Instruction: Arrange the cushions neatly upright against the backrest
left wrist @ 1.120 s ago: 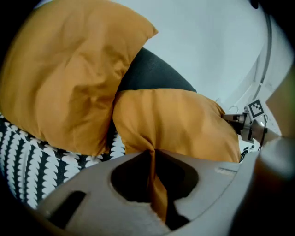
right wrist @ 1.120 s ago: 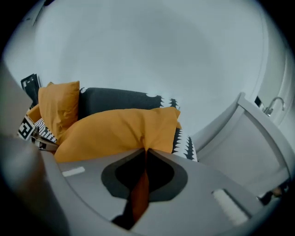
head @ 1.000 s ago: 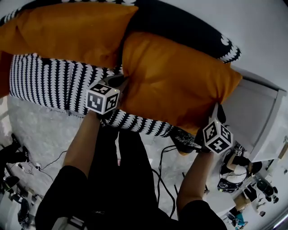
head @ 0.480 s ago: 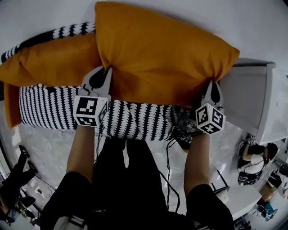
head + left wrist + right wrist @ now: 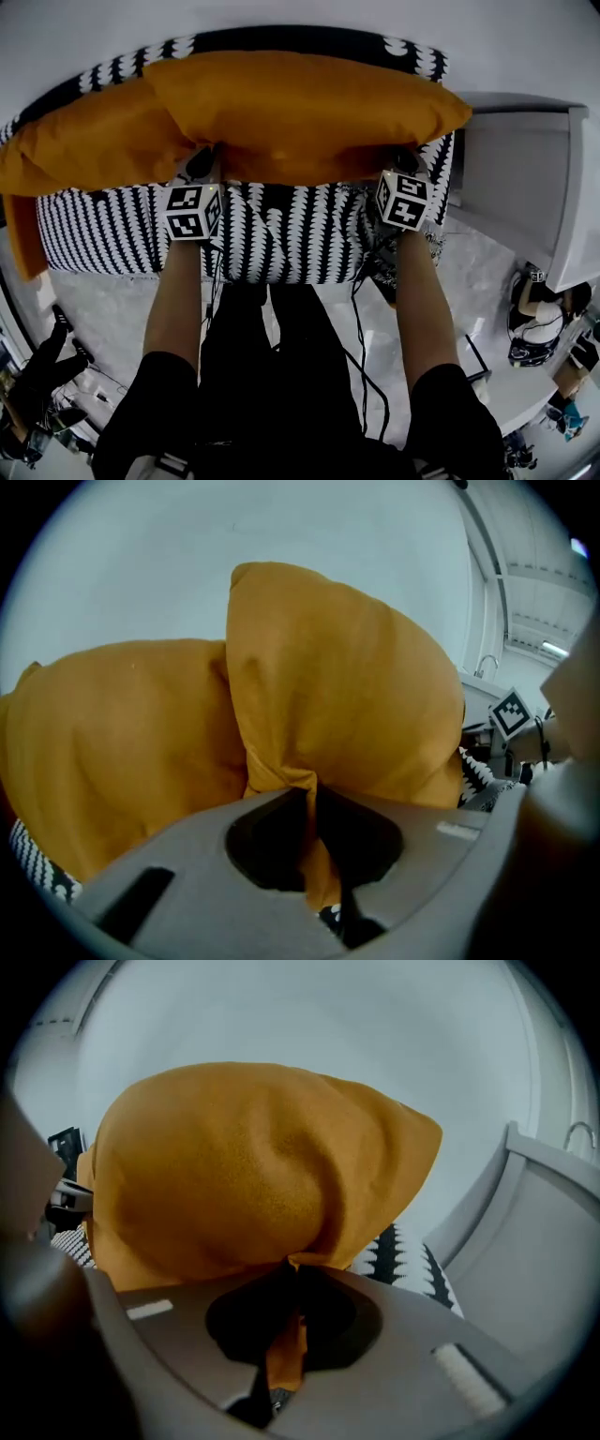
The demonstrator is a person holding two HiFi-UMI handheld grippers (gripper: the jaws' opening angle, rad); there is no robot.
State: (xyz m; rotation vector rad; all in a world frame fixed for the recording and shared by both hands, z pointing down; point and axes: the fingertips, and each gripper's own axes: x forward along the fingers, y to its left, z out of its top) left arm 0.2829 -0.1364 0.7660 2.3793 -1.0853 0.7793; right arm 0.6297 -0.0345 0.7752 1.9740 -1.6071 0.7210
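An orange cushion (image 5: 300, 112) stands long side down on the black-and-white patterned sofa (image 5: 281, 239), leaning toward the backrest. My left gripper (image 5: 208, 164) is shut on its lower left corner, with orange fabric (image 5: 314, 785) pinched between the jaws. At the lower right corner my right gripper (image 5: 403, 167) is shut too, with fabric (image 5: 291, 1269) caught in its jaws. A second orange cushion (image 5: 84, 145) lies to the left, partly behind the first, and fills the left of the left gripper view (image 5: 112, 742).
A pale grey side unit (image 5: 525, 178) stands at the sofa's right end. Cables (image 5: 361, 328) trail over the light floor in front of the sofa. Another orange piece (image 5: 23, 239) hangs at the sofa's far left edge.
The held cushion came down from its raised position and now sits lower on the seat against the backrest. Both grippers moved down and forward with it, still gripping its lower corners.
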